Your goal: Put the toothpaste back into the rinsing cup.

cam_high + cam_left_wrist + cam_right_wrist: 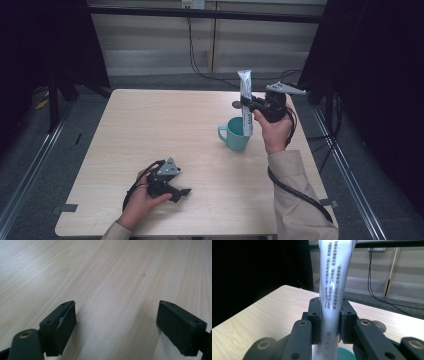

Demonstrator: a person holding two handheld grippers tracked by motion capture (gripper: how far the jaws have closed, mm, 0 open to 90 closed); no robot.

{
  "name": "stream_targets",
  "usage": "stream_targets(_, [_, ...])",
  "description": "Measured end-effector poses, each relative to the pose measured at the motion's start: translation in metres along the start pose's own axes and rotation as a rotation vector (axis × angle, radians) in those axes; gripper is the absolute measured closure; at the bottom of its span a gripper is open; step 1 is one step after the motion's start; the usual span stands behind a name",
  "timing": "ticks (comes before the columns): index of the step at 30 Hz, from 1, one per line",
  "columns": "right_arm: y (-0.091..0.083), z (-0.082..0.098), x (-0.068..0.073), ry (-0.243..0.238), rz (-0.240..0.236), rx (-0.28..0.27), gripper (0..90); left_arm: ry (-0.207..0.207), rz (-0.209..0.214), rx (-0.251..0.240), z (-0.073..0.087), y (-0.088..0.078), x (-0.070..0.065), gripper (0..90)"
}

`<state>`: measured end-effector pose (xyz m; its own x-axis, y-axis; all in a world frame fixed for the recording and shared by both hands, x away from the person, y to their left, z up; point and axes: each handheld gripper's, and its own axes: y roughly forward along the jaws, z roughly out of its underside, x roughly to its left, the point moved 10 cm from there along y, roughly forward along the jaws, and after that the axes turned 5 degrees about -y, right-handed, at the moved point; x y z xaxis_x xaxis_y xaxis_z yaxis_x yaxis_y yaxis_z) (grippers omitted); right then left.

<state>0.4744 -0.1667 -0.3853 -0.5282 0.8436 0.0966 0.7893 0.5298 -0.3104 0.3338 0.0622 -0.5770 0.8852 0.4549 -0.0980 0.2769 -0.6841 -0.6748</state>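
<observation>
I'm looking down on a pale wood-grain tabletop (pixel 150 130) with rounded corners, standing on grey floor (pixel 75 115) between two metal rails. A teal mug (pixel 235 134) stands upright on its right half, handle turned to the left. Just beyond the mug lies a small round disc (pixel 236 105). Near the front edge, my left hand-held gripper (pixel 181 193) rests low on the wood.

The left gripper (pixel 116 325) hangs low over the pale wooden table (pixel 112 277), jaws spread wide.
</observation>
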Motion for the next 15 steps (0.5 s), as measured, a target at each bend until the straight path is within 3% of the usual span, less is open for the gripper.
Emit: stream_targets(15, [0.013,-0.001,-0.006,0.010,0.017,-0.010,74.7,0.000,0.002,-0.001,0.000,0.000,0.000,16.0])
